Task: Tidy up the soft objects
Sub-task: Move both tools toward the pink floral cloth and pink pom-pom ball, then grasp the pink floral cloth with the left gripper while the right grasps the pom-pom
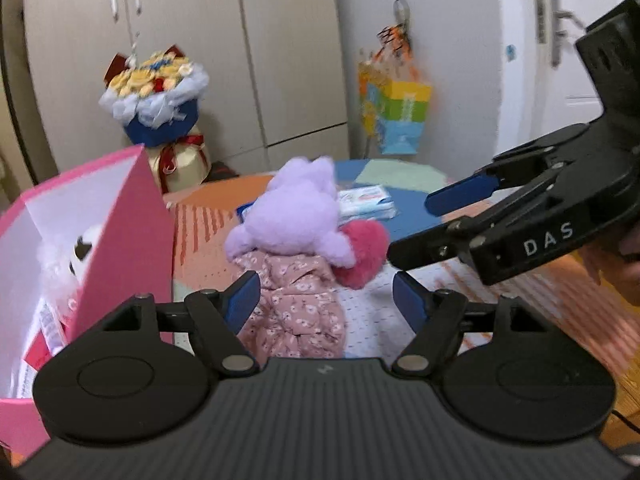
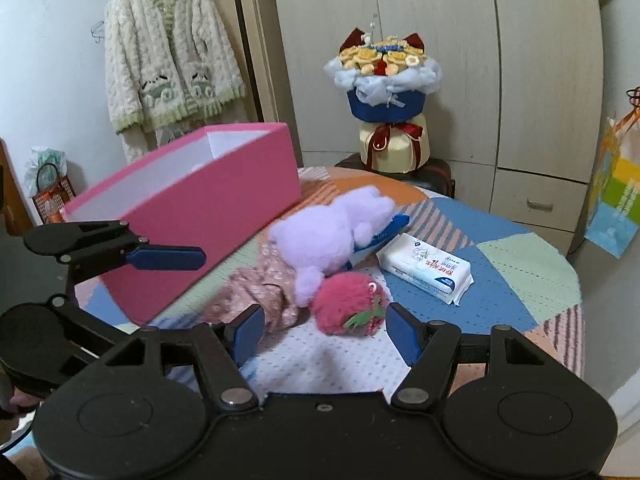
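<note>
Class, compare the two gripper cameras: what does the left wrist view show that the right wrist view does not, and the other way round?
Only the left wrist view looks into the pink box, where a white plush toy sits, and shows a door handle. Only the right wrist view shows a cream cardigan hanging on the wall. Both show the purple plush, the strawberry plush, the floral cloth and the bouquet.

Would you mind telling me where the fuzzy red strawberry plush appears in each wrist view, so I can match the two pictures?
Left wrist view: strawberry plush sits right of centre, beside the purple plush toy.
Right wrist view: lower centre, just beyond the blue fingertips.
Shared landmark: the pink box, at the left in both.
</note>
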